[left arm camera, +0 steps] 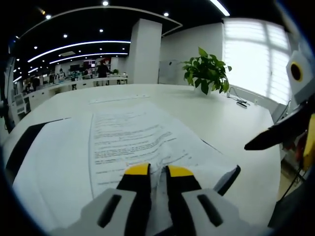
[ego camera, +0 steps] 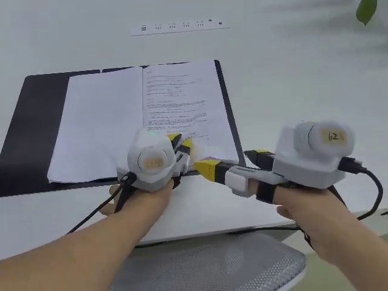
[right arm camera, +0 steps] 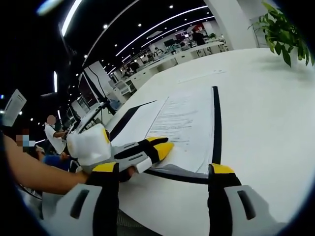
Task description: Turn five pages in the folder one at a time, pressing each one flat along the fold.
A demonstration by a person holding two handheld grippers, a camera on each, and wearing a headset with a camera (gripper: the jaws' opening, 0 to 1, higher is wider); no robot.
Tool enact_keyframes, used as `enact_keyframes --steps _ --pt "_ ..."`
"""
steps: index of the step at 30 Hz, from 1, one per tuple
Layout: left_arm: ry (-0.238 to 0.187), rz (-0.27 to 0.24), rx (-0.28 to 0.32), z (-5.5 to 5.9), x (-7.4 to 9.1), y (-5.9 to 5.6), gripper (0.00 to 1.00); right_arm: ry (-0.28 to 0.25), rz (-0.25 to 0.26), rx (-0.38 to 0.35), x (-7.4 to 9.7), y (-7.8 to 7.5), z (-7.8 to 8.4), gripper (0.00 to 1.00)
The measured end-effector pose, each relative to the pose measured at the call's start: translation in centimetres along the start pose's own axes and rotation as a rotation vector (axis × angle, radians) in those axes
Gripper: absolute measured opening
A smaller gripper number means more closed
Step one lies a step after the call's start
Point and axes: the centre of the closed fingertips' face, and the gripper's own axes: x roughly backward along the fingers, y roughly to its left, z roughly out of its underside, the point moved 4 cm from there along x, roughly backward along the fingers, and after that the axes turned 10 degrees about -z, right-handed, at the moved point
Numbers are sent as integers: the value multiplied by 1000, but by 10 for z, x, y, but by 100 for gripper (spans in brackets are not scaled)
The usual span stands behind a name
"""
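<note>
Left gripper (ego camera: 182,145), nearest at 6 o'clock: jaws almost closed, with the lower edge of the printed page (ego camera: 176,100) pinched between them. Right gripper (right arm camera: 164,168), just to its 3 o'clock: jaws spread wide, holding nothing. Folder (ego camera: 36,103) lies open on the white desk (ego camera: 291,73), with a power strip (ego camera: 180,26) at 12 o'clock; the room is an open-plan office with ceiling lights and a potted plant (left arm camera: 206,71).

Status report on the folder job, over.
Left hand-held gripper shut on printed page, near edge. Right hand-held gripper open, beside folder. Power strip beyond folder, out of the way.
</note>
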Motion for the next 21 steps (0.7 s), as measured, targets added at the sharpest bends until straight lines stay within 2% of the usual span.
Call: enact_keyframes --steps 6,17,21 --pt "-2 2 -2 0 0 -1 11 -8 -21 -59 -9 -4 0 67" --pt "-5 4 4 1 1 -1 11 17 -8 -159 -21 -15 10 62" --pt "-7 5 7 1 0 -2 11 -7 -10 -220 -24 -18 11 57"
